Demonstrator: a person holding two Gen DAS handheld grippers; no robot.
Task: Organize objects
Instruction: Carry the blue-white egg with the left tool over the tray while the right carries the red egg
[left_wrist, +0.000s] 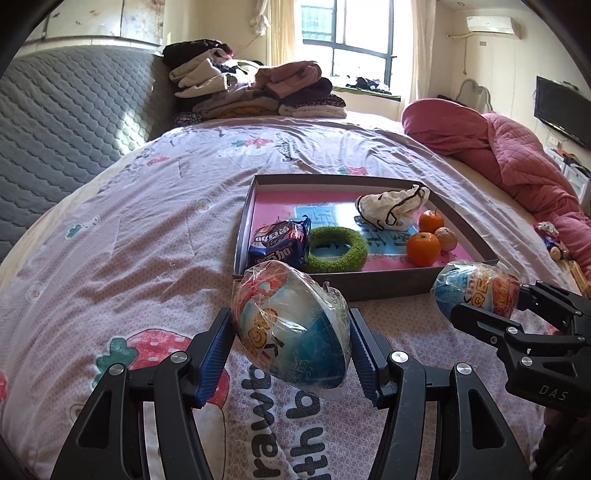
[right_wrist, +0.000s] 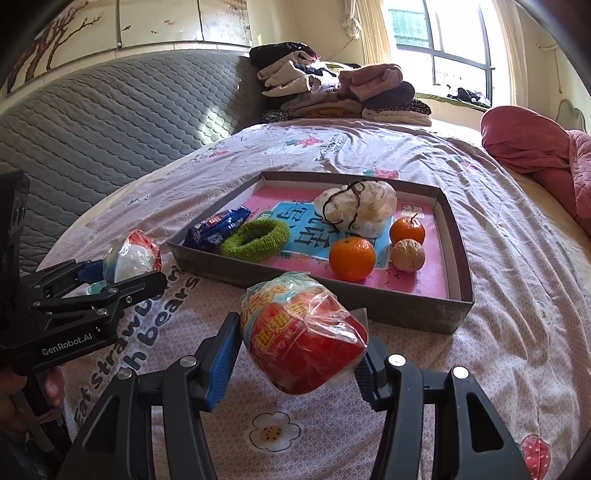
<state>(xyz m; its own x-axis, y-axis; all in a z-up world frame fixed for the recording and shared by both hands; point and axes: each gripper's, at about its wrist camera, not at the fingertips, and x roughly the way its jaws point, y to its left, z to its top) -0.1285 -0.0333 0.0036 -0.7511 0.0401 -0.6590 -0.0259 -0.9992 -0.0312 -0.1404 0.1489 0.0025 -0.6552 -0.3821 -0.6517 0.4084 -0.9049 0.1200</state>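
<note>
My left gripper (left_wrist: 290, 319) is shut on a blue and white egg-shaped snack in clear wrap (left_wrist: 295, 332), held above the bedspread just short of the tray. My right gripper (right_wrist: 301, 332) is shut on a red wrapped egg (right_wrist: 306, 343), also held short of the tray's near wall. Each view shows the other gripper from the side: the right gripper (left_wrist: 487, 299) and the left gripper (right_wrist: 129, 271). The grey tray (right_wrist: 369, 306) holds a blue biscuit pack (right_wrist: 218, 229), a green fuzzy ring (right_wrist: 255, 240), a white drawstring pouch (right_wrist: 358, 206), two oranges (right_wrist: 352, 258) and a walnut (right_wrist: 407, 255).
The tray lies on a bed with a pink patterned cover (left_wrist: 147, 240). Behind it is a pile of folded clothes (left_wrist: 258, 88), with a grey quilted headboard (left_wrist: 74, 110) to the left. A pink quilt (left_wrist: 498, 147) is heaped at the right. A hand (right_wrist: 51, 387) grips the left handle.
</note>
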